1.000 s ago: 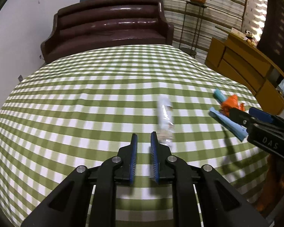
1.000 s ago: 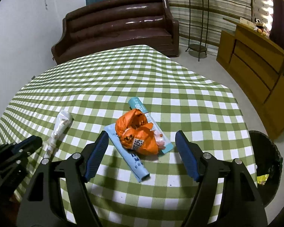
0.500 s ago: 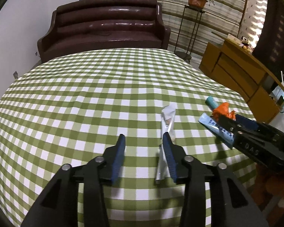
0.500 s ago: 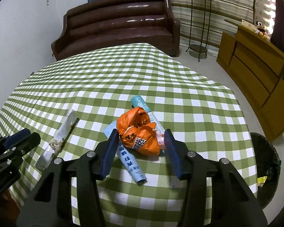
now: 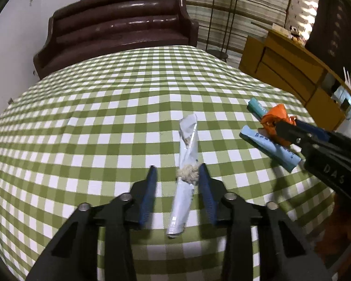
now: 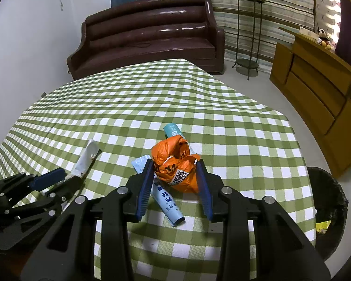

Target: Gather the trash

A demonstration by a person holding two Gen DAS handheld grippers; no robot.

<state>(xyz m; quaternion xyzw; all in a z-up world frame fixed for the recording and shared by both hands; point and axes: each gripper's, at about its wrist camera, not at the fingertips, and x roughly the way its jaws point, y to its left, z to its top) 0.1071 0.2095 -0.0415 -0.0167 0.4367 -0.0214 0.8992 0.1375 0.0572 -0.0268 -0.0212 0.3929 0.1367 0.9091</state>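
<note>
A long clear wrapper (image 5: 186,164) with a small knot of string lies on the green checked tablecloth (image 5: 105,117). My left gripper (image 5: 176,175) is open, its fingers on either side of the wrapper's near half. A crumpled orange bag (image 6: 175,166) lies on two light blue tubes (image 6: 167,201). My right gripper (image 6: 175,168) is partly closed around the orange bag, its blue pads at the bag's sides; a firm grip cannot be told. The wrapper also shows in the right wrist view (image 6: 84,159), and the bag in the left wrist view (image 5: 275,119).
A black trash bin (image 6: 327,210) stands on the floor beyond the table's right edge. A brown sofa (image 6: 147,39) is behind the table. A wooden sideboard (image 6: 316,89) lines the right wall. A plant stand (image 6: 245,23) is at the back.
My left gripper opened and moved forward over the wrapper. My right gripper narrowed from wide open and came down around the orange bag.
</note>
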